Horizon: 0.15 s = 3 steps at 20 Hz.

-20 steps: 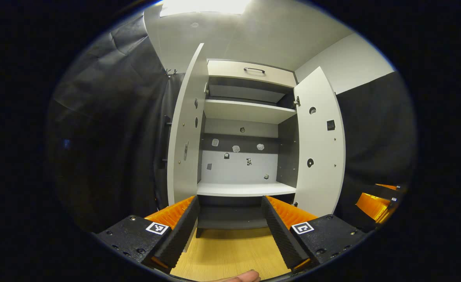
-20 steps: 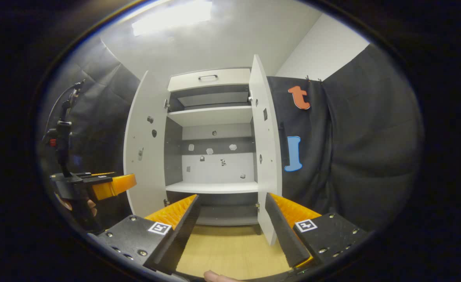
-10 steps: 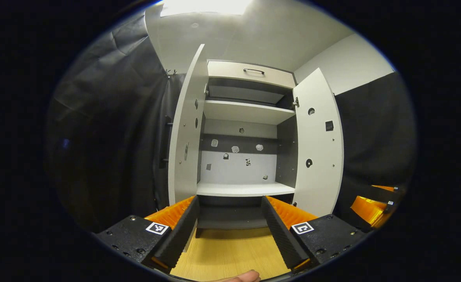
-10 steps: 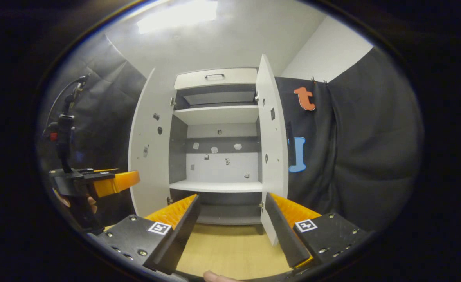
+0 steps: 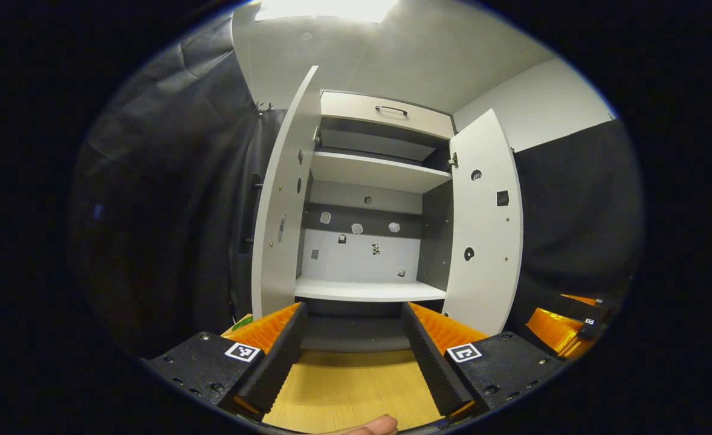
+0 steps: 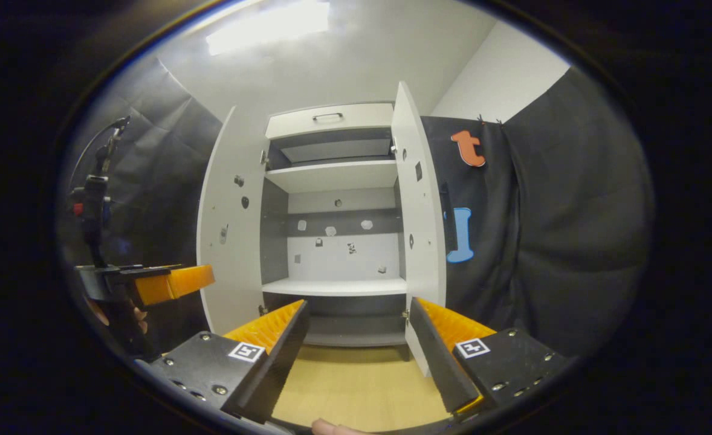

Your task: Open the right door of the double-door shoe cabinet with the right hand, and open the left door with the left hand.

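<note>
**Bright overhead panel, dark edges, strong fisheye bend**

Light comes from a ceiling panel (image 5: 326,8) above me, blown out to white glare in both views; in the right gripper view it (image 6: 268,27) smears across the ceiling. The shoe cabinet (image 5: 371,211) interior is evenly lit and sharp, with a soft shadow under its upper shelf (image 5: 380,172). The black cloth (image 6: 561,229) swallows light, so detail drops off at the sides. Door edges (image 5: 298,151) bow outward from lens distortion. My own left gripper (image 5: 351,356) fingers look crisp, no motion blur.
</note>
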{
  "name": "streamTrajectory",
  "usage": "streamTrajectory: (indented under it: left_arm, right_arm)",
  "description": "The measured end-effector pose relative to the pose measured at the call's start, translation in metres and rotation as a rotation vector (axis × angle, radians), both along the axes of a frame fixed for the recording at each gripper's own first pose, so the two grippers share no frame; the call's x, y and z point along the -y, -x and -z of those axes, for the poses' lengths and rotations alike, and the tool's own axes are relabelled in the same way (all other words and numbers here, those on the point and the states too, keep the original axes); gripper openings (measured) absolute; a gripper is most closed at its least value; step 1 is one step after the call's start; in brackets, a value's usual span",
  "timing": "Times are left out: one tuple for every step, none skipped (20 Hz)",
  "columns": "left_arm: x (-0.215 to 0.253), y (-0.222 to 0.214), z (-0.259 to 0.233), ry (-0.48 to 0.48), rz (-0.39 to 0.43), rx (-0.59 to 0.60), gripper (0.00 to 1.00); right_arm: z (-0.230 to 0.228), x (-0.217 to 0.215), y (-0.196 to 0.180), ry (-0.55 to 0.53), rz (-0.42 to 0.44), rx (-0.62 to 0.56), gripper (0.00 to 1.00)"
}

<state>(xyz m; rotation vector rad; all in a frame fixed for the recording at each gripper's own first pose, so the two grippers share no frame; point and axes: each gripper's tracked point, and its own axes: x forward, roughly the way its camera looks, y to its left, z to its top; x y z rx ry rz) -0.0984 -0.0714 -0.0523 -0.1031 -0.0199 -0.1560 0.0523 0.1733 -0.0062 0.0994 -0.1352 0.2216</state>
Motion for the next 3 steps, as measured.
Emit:
streamTrajectory:
  left_arm:
    - [0.0014, 0.0003, 0.0013, -0.007, -0.003, -0.001, 0.96]
    - [0.0036, -0.0001, 0.0014, -0.006, -0.002, -0.001, 0.96]
    - [0.0066, -0.0015, 0.0033, -0.002, -0.002, -0.005, 0.96]
  right_arm:
    - [0.0019, -0.0019, -0.0010, 0.001, -0.010, 0.001, 0.99]
    - [0.0029, -0.0016, 0.0000, 0.002, -0.014, 0.002, 0.99]
    - [0.0052, -0.0007, -0.0008, 0.003, -0.016, 0.002, 0.99]
